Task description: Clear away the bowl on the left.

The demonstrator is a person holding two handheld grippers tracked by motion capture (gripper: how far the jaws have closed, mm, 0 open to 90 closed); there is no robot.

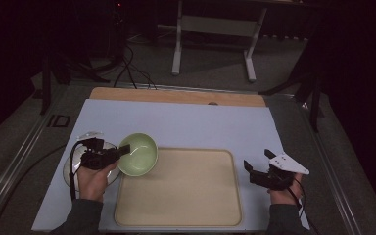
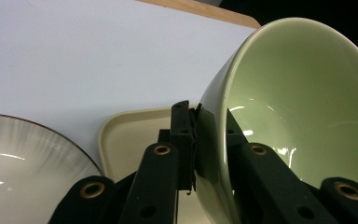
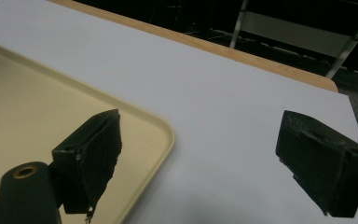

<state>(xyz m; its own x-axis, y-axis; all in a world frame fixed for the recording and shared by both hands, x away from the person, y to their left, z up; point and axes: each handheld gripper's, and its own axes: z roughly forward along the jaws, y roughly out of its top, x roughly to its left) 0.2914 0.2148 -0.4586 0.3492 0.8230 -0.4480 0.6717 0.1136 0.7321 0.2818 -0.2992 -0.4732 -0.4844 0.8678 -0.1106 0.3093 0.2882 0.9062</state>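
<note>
Gripping green bowl [image 1: 138, 154] by rim, your left gripper [image 1: 122, 151] holds it tilted over tray [image 1: 186, 205] near-left corner (clear plate [image 1: 73, 169] just left of tray). Right gripper [image 1: 258, 165] idle, jaws spread, right of tray. Next, likely: level bowl, lower onto tray, release.

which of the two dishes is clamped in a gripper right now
The glossy pale green bowl: the left hand-held gripper pinches its rim, tilting it. The white ribbed plate is not gripped.
</note>
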